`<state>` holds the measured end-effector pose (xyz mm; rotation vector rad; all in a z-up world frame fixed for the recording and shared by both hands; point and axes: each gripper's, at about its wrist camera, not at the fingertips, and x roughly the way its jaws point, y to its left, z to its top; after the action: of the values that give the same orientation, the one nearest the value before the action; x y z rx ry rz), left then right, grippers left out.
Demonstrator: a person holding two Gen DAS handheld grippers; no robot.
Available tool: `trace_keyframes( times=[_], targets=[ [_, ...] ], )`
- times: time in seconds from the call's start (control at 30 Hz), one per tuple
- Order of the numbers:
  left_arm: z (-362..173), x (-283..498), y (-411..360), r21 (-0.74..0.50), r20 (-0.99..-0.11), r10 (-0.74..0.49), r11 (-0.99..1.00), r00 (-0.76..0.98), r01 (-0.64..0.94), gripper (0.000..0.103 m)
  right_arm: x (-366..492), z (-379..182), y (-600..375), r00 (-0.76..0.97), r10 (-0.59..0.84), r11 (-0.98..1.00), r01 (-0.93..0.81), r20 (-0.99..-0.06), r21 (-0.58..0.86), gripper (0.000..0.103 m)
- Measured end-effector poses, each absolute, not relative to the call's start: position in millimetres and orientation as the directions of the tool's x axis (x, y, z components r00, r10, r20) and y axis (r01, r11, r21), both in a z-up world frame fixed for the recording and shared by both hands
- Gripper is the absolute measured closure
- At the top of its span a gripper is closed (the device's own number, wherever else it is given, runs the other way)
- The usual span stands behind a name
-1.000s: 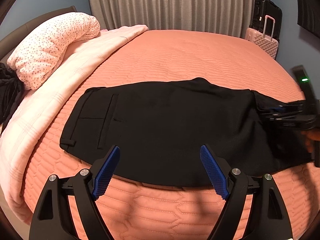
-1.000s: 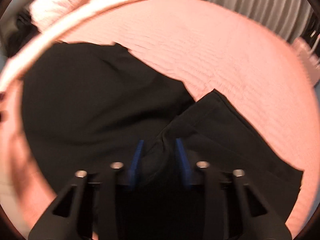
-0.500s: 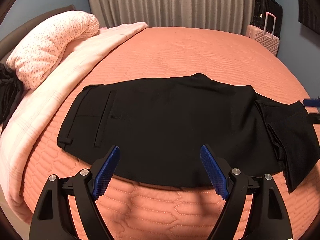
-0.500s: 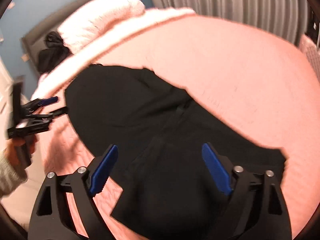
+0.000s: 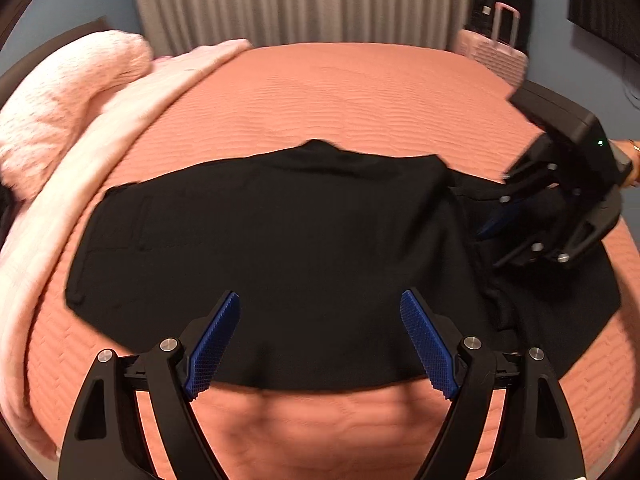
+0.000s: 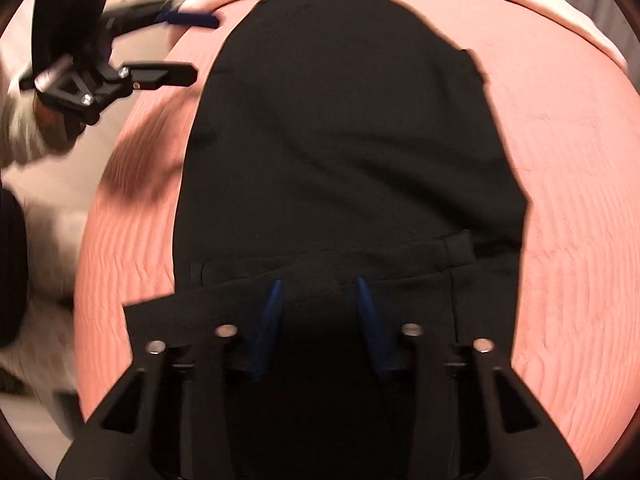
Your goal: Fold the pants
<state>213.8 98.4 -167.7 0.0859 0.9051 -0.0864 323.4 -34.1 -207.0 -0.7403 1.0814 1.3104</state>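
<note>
While the pants [image 5: 272, 248] lie flat across the bed [image 5: 340, 92], dead ahead of the left gripper [image 5: 320, 340], no fold is closed at this end. That tool hangs just short of the near cloth edge, its blue pads spread wide with nothing between them. The waistband end sits to its far left, near the pink blanket [image 5: 132, 104]; the leg ends sit to its right.

The right gripper [image 6: 318, 320] is down on those leg ends. In its own view the pads [image 6: 270, 316] stand partly apart with dark cloth between and beneath them, and a doubled-over hem band [image 6: 400, 256] lies just ahead of the tips. Whether they have bitten the cloth cannot be told: the fabric is black on black and the frame is blurred.

Judgement: the step in hand is taking hold of the leg ends for the lengthwise fold toward the waistband. The next move calls for a firm pinch through all layers at the hem, then a lift and carry over the body of the garment. The left tool, being free, should pin or take the near edge. Risk: a partial bite dropping the lower layer
</note>
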Motion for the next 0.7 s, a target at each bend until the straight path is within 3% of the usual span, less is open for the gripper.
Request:
trace_keyframes(
  times=[0.1,0.37,0.53,0.63,0.7],
  targets=[
    [-168,228,71,-0.007,-0.799,-0.11,0.985,0.592,0.173,0.022,323,-200,-40,-0.069,0.394,0.142,-0.98,-0.917,0.135,0.095],
    [-190,241,4,-0.087,-0.806,-0.255,0.944,0.534,0.319,0.018,358,-167,-69,0.056,0.519,0.258,-0.961,-0.853,0.094,0.096],
    [-204,247,-16,-0.042,-0.813,-0.22,0.946,0.539,0.322,0.017,389,-194,-56,0.137,0.464,0.332,-0.943,-0.875,0.029,0.096],
    [-227,258,-26,0.008,-0.84,-0.163,0.95,0.517,0.313,0.017,396,-203,-57,0.134,0.474,0.394,-0.916,-0.87,0.073,0.089],
    [-232,258,-28,0.005,-0.836,-0.173,0.947,0.521,0.322,0.016,391,-186,-71,0.229,0.479,0.494,-0.868,-0.847,0.045,0.072]
  ],
)
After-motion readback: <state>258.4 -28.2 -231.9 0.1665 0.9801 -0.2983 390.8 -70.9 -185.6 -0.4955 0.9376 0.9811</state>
